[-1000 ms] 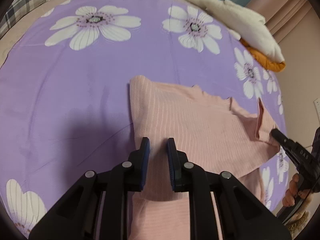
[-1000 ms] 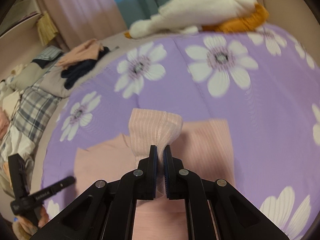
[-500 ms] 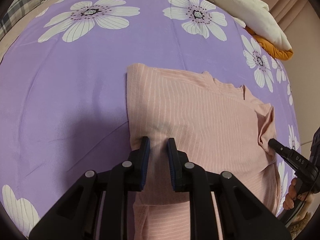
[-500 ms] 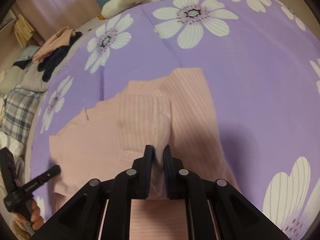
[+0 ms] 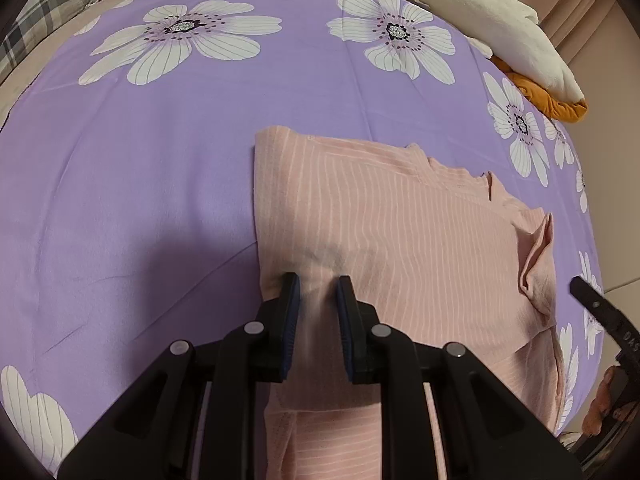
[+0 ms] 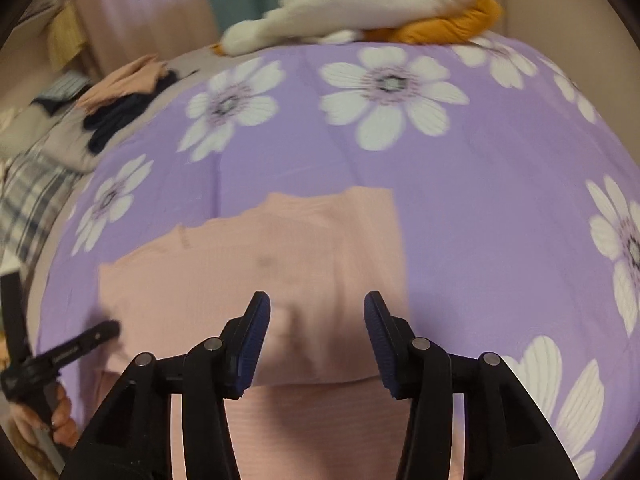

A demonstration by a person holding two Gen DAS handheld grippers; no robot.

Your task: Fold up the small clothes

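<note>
A pink striped garment [image 5: 420, 240] lies partly folded on the purple flowered bedsheet [image 5: 140, 200]. My left gripper [image 5: 318, 284] pinches a raised ridge of the garment near its left edge, low over the bed. In the right wrist view the same garment [image 6: 240, 264] lies flat under my right gripper [image 6: 316, 304]. The right jaws are opening, and nothing is pressed between its pads. The right gripper's tip [image 5: 588, 296] shows at the garment's right side, and the left gripper [image 6: 100, 330] shows at the far left, held by a hand.
A white and orange soft bundle [image 6: 360, 4] lies at the bed's far edge. A small pile of pink and dark clothes [image 6: 120, 96] and plaid bedding [image 6: 28, 196] sit at the far left. Curtains hang behind.
My right gripper let go of the pink fold it held and its jaws spread apart; that fold now lies flat on the garment. The left gripper kept its pinch.
</note>
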